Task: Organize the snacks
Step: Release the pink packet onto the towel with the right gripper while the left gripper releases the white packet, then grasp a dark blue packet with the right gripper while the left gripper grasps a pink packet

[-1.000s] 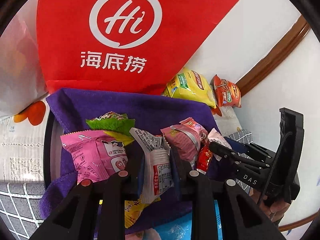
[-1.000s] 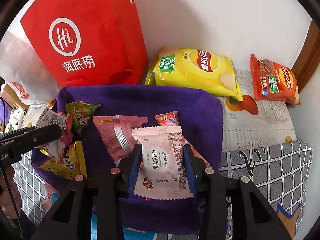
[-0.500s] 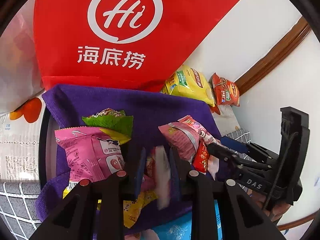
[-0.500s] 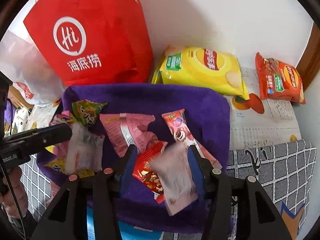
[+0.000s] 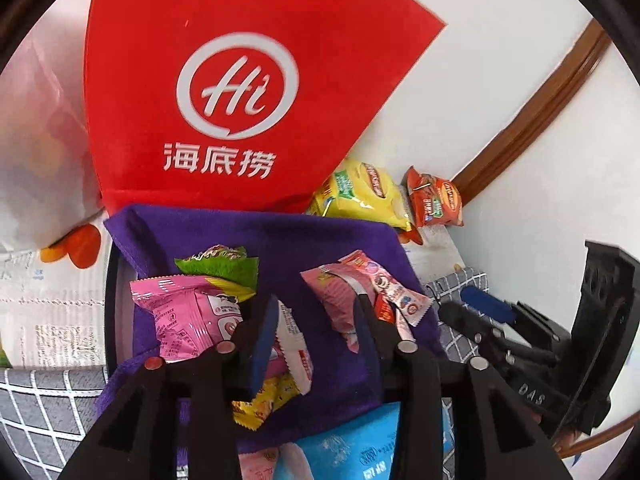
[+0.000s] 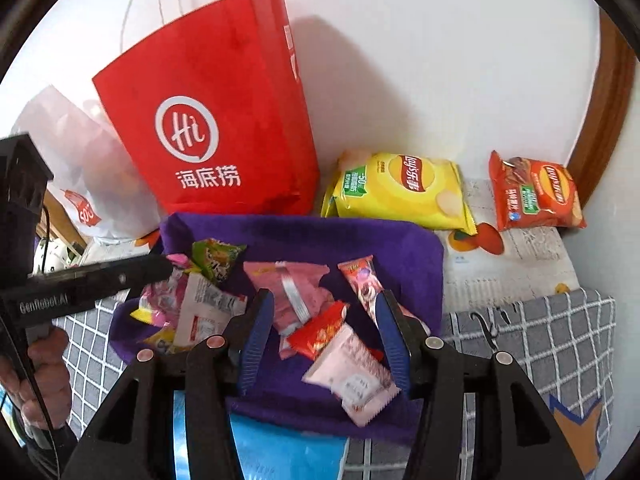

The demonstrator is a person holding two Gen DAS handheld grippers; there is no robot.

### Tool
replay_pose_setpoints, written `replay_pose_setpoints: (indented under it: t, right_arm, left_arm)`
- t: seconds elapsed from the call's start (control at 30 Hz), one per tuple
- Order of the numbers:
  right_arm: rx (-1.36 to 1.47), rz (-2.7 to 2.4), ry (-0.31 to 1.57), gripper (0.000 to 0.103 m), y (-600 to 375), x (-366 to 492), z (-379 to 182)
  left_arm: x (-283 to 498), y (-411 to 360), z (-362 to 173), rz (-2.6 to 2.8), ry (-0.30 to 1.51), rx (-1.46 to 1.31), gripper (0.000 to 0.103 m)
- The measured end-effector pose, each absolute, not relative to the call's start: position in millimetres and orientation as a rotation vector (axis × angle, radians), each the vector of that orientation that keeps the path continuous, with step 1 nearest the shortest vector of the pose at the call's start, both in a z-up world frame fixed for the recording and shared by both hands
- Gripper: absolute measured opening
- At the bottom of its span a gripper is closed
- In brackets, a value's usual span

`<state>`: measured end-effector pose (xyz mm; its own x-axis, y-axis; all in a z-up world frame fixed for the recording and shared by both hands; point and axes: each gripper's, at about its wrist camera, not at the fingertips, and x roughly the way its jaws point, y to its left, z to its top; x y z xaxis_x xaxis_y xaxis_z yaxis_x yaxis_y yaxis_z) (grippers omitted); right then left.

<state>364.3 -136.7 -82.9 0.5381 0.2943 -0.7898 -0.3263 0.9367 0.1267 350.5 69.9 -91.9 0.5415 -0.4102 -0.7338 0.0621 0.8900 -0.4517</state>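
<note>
Behind: red bag [image 6: 224, 128], chips pkt [image 6: 404, 190].

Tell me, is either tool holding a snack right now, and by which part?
Neither. Left tool and right tool have just opened; their packets lie loose on the purple cloth.

Bag [image 6: 224, 120]: red, white logo
Cloth [image 6: 400, 248]: purple
Chips at one o'clock [image 6: 404, 190]: yellow
Chips at two o'clock [image 6: 536, 196]: orange-red
Table cover [image 6: 540, 344]: grey, white grid
</note>
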Motion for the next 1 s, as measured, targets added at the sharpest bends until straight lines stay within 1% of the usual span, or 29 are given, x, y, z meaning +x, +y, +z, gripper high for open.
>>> replay_pose_setpoints:
  t: [0.03, 0.13, 0.2, 0.23, 0.33, 0.43, 0.6, 0.77, 0.83, 0.9, 1.0]
  right_arm:
    - [-0.034, 0.361, 0.932, 0.053, -138, 358, -80]
    - [-0.018, 0.341, 0.926, 0.053, -142, 339, -72]
    - [-0.005, 0.357, 0.922, 0.052, -144, 324, -66]
    - [-0.005, 0.363, 0.915, 0.052, -144, 317, -63]
    - [-0.007, 0.38, 0.893, 0.052, -144, 293, -55]
    - [-0.061, 0.366, 0.889, 0.052, -138, 273, -55]
    - [-0.093, 0.41, 0.942, 0.052, -123, 244, -71]
    - [-0.15, 0.422, 0.956, 0.052, -104, 210, -93]
    - [-0.159, 0.418, 0.948, 0.054, -98, 199, -99]
    - [-0.15, 0.412, 0.946, 0.06, -93, 191, -105]
    - [-0.119, 0.419, 0.97, 0.063, -85, 183, -119]
  left_arm:
    - [349, 69, -88, -0.295, 0.957, -0.398, 0.045]
    - [342, 68, -72, -0.294, 0.936, -0.389, 0.048]
    - [334, 68, -59, -0.305, 0.907, -0.38, 0.053]
    - [329, 67, -53, -0.307, 0.892, -0.375, 0.057]
    - [317, 69, -38, -0.296, 0.87, -0.35, 0.058]
    - [303, 77, -34, -0.278, 0.875, -0.36, 0.059]
    - [276, 100, -35, -0.208, 0.896, -0.348, 0.059]
    - [243, 123, -41, -0.162, 0.898, -0.362, 0.059]
    - [232, 128, -45, -0.16, 0.9, -0.371, 0.059]
    - [221, 133, -51, -0.164, 0.901, -0.38, 0.059]
    - [208, 139, -60, -0.162, 0.911, -0.389, 0.059]
